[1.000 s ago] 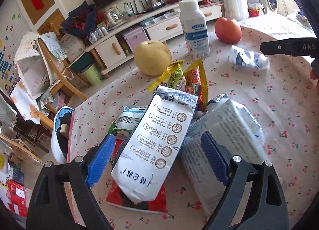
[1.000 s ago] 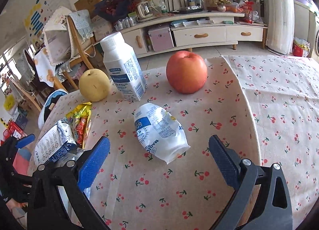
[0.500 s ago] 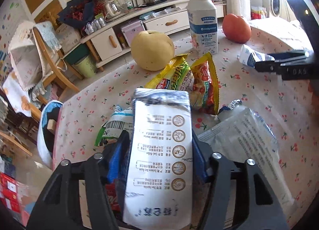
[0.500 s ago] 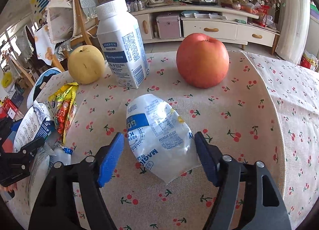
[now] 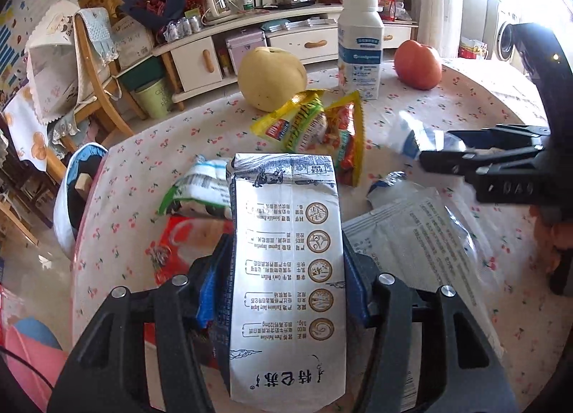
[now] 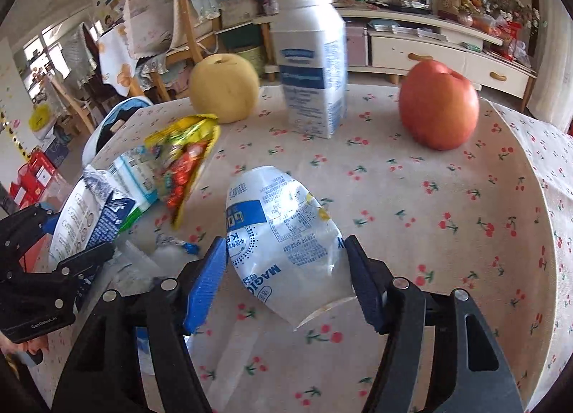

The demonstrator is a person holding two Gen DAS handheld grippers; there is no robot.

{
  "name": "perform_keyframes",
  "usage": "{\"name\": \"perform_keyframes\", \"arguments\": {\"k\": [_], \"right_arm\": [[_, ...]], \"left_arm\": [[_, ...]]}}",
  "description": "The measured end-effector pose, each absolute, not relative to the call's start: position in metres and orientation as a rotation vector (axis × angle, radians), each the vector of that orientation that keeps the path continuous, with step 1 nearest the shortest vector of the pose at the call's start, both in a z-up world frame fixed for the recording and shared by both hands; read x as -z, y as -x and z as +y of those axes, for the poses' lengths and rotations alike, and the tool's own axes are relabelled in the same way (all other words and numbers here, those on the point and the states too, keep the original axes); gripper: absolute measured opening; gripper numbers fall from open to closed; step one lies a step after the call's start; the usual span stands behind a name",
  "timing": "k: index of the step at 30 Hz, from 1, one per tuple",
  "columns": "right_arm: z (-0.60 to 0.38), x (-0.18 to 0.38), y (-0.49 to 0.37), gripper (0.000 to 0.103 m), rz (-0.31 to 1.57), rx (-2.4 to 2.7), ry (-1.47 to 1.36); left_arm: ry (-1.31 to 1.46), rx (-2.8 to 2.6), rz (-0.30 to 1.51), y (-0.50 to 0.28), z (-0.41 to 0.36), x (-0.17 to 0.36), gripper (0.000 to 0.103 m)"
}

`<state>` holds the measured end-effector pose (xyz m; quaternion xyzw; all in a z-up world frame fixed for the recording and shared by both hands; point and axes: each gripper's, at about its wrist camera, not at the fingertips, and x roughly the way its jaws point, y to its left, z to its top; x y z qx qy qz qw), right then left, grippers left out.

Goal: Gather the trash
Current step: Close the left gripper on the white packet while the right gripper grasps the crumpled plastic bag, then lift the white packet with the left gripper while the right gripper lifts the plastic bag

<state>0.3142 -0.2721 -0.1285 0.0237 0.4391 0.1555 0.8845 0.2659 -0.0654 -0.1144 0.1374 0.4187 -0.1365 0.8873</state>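
Left wrist view: a second ago both tongs gaped — now the left gripper (image 5: 284, 270) pinches the milk carton (image 5: 286, 280), the right gripper (image 6: 286, 270) clamps the crumpled pouch (image 6: 283, 234), both above the table (image 6: 465, 234) — ready for binning.

Black claw (image 6: 286, 270), blue pads (image 6: 206, 282)

The white milk carton (image 5: 286, 270) shows, upside down, the big Chinese characters "特仑苏" and small English lines such as "Pure Nutrition". The crumpled blue and white pouch (image 6: 283, 237) carries the letters "MAGIC". On the black left gripper body (image 6: 39, 302) a small "GenRobot.AI" can be read.
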Motion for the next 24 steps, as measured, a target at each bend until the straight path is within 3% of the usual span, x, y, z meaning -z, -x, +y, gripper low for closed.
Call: {"name": "perform_keyframes", "arguments": {"k": [24], "right_arm": [[-0.219, 0.11, -0.238, 0.067, 0.868, -0.442, 0.012]], "left_arm": [[-0.043, 0.193, 0.83, -0.168, -0.014, 0.099, 0.058]]}}
